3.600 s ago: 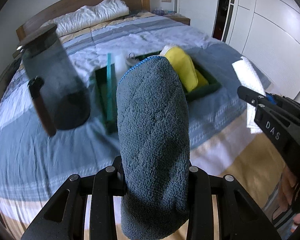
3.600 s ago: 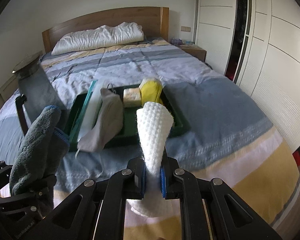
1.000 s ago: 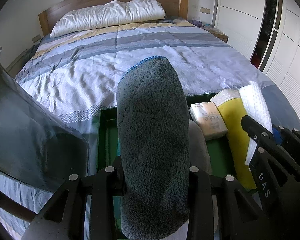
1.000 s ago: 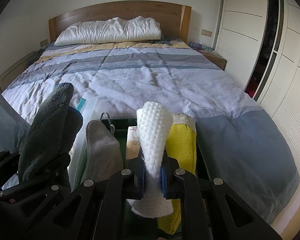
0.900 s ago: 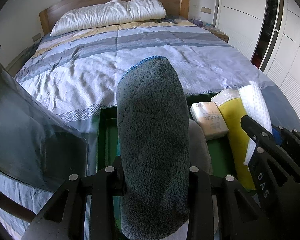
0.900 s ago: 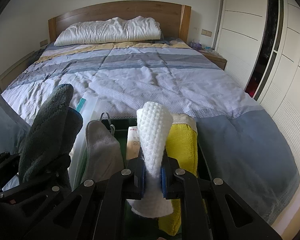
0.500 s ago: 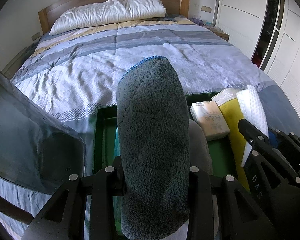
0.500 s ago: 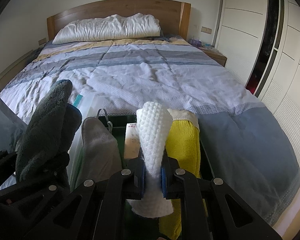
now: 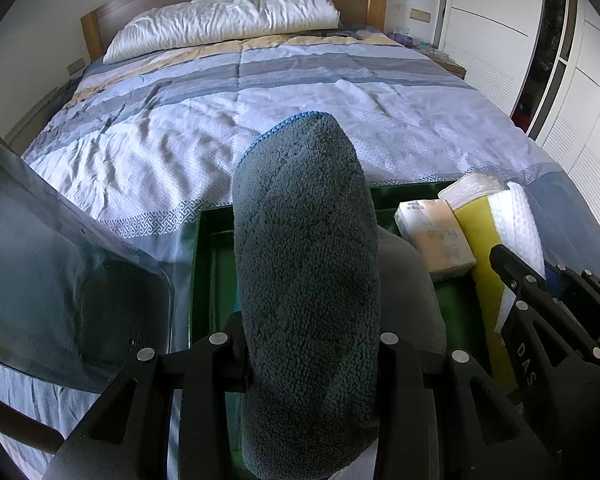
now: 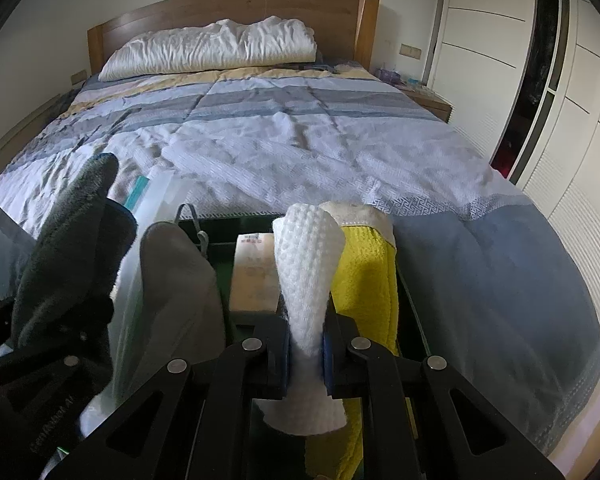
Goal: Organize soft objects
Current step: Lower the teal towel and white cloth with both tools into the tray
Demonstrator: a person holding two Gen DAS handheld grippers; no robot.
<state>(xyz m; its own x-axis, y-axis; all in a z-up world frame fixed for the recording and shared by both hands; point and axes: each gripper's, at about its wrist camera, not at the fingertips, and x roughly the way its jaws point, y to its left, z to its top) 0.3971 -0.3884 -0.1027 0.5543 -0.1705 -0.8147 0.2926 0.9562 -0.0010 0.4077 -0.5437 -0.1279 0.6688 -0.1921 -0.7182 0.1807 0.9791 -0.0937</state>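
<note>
Striped bed (image 10: 340, 148), white pillow (image 10: 212, 50), green tray (image 9: 208, 264)

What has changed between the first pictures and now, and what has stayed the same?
Both tools moved forward, from short of the green tray to over it. Nothing was let go: the left tool still clamps the grey towel, and the right tool still clamps the white cloth. The yellow towel and tissue pack lie in the tray as before.

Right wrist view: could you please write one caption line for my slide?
Right tool grips a white waffle cloth above the green tray holding a yellow towel and tissue pack.
</note>
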